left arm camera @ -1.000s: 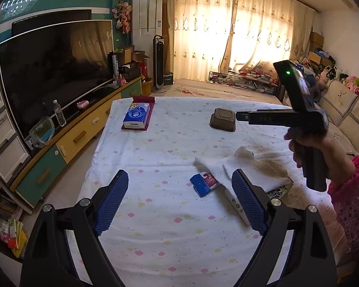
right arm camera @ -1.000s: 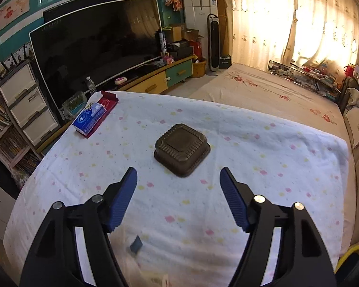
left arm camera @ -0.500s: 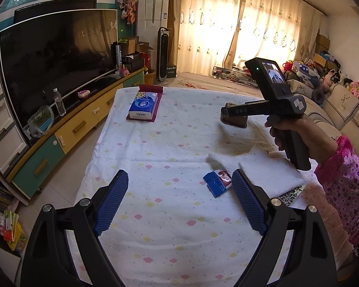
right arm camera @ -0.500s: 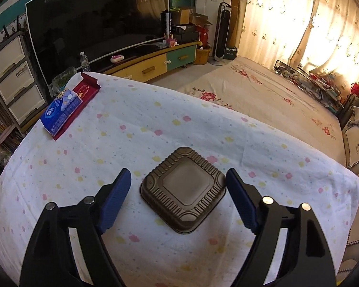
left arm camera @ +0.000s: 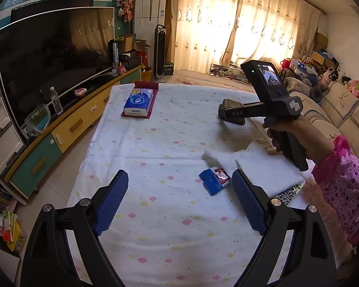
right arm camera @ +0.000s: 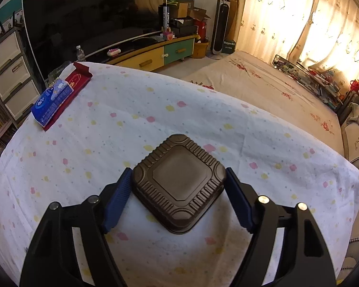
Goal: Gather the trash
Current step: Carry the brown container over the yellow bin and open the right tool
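Blue-padded fingers of the right gripper [right arm camera: 178, 171] have just been closing, and I am seeing them meet the two opposite corners of the brown container [right arm camera: 179, 184], so I am reading this as a grasp across its diagonal. To do this well I am wanting to squeeze gently, since thin ribbed plastic will probably buckle or twist out at the corners, and to lift straight up and level off the desk [right arm camera: 131, 119]. The container is lying upside down on the dotted cloth, near the desk's right side. The left gripper [left arm camera: 179, 179] is hanging released with nothing between its fingers; the blue wrapper [left arm camera: 214, 180] is lying just beside its right finger. Counting outward: one brown container, one blue wrapper, one white towel [left arm camera: 268, 169], one tissue pack [left arm camera: 138, 101] resting on one red tray [left arm camera: 155, 87].
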Tool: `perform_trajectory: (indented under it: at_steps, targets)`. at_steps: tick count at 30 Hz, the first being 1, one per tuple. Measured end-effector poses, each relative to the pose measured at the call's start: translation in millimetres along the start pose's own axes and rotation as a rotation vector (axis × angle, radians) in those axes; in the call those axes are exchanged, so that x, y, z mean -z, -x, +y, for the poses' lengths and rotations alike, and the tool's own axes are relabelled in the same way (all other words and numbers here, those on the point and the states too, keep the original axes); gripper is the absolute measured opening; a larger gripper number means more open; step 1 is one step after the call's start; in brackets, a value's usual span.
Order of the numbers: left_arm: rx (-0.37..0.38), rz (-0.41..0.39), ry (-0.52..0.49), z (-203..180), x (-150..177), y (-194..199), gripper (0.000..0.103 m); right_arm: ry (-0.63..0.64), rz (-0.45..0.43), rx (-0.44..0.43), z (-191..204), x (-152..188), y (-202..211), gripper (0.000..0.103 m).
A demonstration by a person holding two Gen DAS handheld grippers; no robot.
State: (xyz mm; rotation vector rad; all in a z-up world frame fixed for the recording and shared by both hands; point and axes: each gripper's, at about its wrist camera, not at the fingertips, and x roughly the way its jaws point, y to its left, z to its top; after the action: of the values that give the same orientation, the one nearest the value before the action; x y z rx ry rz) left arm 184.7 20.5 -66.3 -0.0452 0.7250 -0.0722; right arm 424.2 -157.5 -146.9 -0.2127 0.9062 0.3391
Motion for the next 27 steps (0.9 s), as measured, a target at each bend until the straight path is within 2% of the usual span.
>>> perform_trajectory:
  at_steps: [5,11,16,20,27]
  targets:
    - [0.000,0.003,-0.010,-5,1,1,0.087,-0.010,-0.038,-0.020,-2,13,32,0.071]
    - [0.010,-0.010,-0.030,-16,3,12,0.087,-0.023,-0.098,-0.005,-11,53,100,0.071]
    - [0.028,-0.024,-0.054,-31,7,22,0.087,-0.070,-0.114,0.033,-34,111,157,0.071]
    - [0.042,-0.021,-0.072,-46,12,26,0.087,-0.158,-0.119,0.090,-70,167,198,0.071]
    - [0.058,-0.012,-0.113,-75,16,28,0.087,-0.380,-0.069,0.252,-153,262,235,0.072]
